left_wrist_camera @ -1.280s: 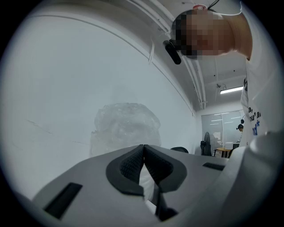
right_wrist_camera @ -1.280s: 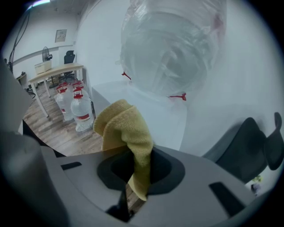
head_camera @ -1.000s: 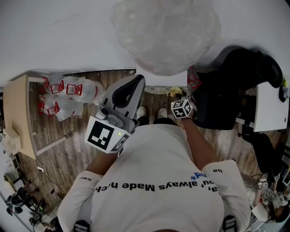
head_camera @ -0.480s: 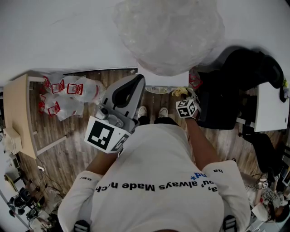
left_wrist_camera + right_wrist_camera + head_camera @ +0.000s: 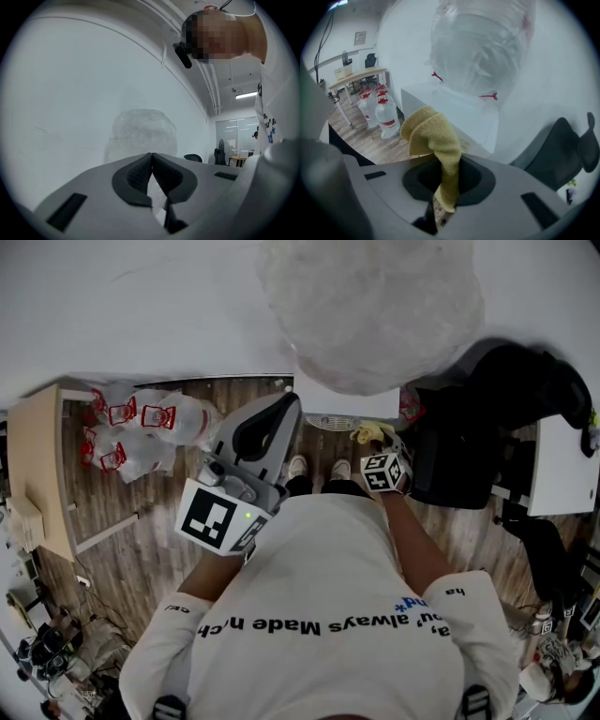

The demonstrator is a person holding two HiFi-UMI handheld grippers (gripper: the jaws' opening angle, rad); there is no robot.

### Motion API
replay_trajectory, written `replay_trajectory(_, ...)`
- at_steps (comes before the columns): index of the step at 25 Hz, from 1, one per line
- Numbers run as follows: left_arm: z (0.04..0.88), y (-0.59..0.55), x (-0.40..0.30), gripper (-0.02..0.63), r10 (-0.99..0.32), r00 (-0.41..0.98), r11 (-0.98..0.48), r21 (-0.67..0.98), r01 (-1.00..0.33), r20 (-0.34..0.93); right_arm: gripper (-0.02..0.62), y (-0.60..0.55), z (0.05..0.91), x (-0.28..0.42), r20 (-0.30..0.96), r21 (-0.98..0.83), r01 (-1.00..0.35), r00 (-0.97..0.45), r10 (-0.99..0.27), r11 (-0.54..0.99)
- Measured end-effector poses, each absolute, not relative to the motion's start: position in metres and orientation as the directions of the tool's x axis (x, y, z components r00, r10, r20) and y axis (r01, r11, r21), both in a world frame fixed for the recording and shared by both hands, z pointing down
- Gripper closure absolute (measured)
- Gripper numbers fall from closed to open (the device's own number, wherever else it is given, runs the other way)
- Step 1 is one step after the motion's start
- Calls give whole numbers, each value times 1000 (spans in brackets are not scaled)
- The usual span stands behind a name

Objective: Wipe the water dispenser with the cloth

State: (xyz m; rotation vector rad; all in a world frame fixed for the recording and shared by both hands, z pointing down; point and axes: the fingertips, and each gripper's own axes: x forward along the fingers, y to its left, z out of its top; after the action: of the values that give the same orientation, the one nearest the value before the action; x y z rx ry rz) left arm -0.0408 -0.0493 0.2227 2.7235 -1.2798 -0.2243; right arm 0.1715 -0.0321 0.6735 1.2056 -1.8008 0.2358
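The white water dispenser (image 5: 347, 407) stands against the wall with a big clear bottle (image 5: 370, 306) upside down on top; the right gripper view shows its body (image 5: 454, 117) and bottle (image 5: 480, 42) close ahead. My right gripper (image 5: 447, 176) is shut on a yellow cloth (image 5: 436, 138), held low just in front of the dispenser; in the head view the cloth (image 5: 370, 433) pokes out beside the marker cube. My left gripper (image 5: 281, 413) is raised at chest height, shut with nothing in it, pointing toward the wall and bottle (image 5: 143, 133).
Several spare water bottles with red labels (image 5: 141, 427) lie on the wooden floor at left, next to a light wooden desk (image 5: 33, 474). A black office chair (image 5: 497, 418) stands right of the dispenser, with a white table (image 5: 558, 465) beyond it.
My right gripper with the cloth has shifted slightly right and lower in the head view. The head view has drifted a little; the left gripper stays as it was.
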Motion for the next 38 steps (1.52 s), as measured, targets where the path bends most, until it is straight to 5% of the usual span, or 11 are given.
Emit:
replay_trajectory(21,232,-44,-110,588,-827,560,-560,171,-811,-49,534,-42,706,-23,779,327,-559,-298,-552,762)
replay_trajectory(38,231,-53,-120,586,-831,553,-553,172,-815,-54,535,-54,726,-22,804,379,-509,-232,-547,773)
